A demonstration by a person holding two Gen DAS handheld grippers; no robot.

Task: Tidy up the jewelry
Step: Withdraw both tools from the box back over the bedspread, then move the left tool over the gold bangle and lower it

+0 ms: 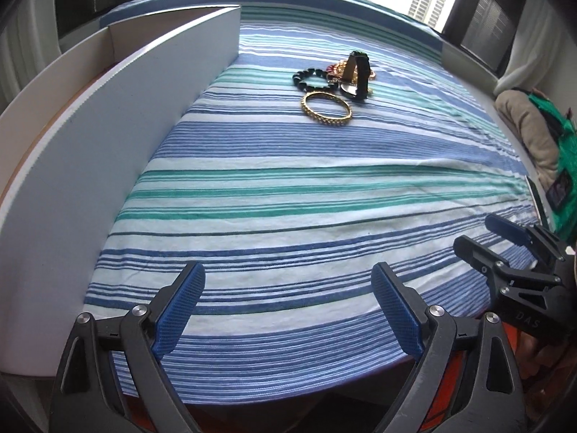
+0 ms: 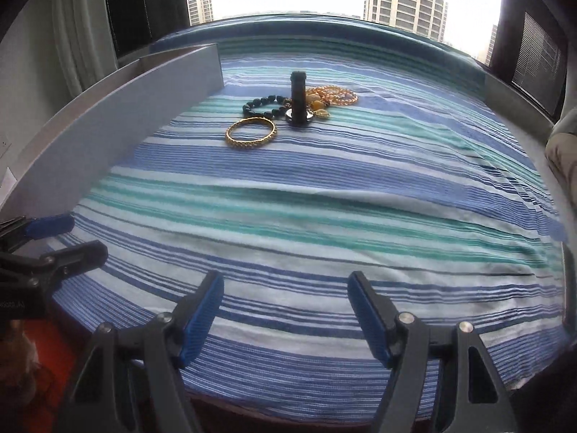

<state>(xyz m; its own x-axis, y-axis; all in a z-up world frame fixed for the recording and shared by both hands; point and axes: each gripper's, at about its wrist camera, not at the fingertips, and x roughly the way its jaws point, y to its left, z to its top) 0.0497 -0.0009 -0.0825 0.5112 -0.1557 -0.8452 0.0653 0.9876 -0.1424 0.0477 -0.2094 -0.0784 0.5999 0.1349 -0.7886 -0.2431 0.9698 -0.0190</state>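
Observation:
A small heap of jewelry lies far ahead on the striped cloth (image 1: 288,187): a gold bangle (image 1: 326,110) nearest, a black bead bracelet (image 1: 312,79), a black-strapped watch (image 1: 357,75) standing on its side, and amber beads (image 1: 337,68) behind. The right wrist view shows the same bangle (image 2: 251,133), bead bracelet (image 2: 265,106), watch (image 2: 298,97) and amber beads (image 2: 335,95). My left gripper (image 1: 288,310) is open and empty over the cloth's near edge. My right gripper (image 2: 285,314) is open and empty too, beside it on the right (image 1: 481,234). Both are well short of the jewelry.
A long white box (image 1: 144,108) with a divider runs along the left side of the cloth; its wall (image 2: 144,90) stands close to my left gripper (image 2: 81,236). A pile of beige and green fabric (image 1: 533,137) lies at the right. A window with curtains is behind.

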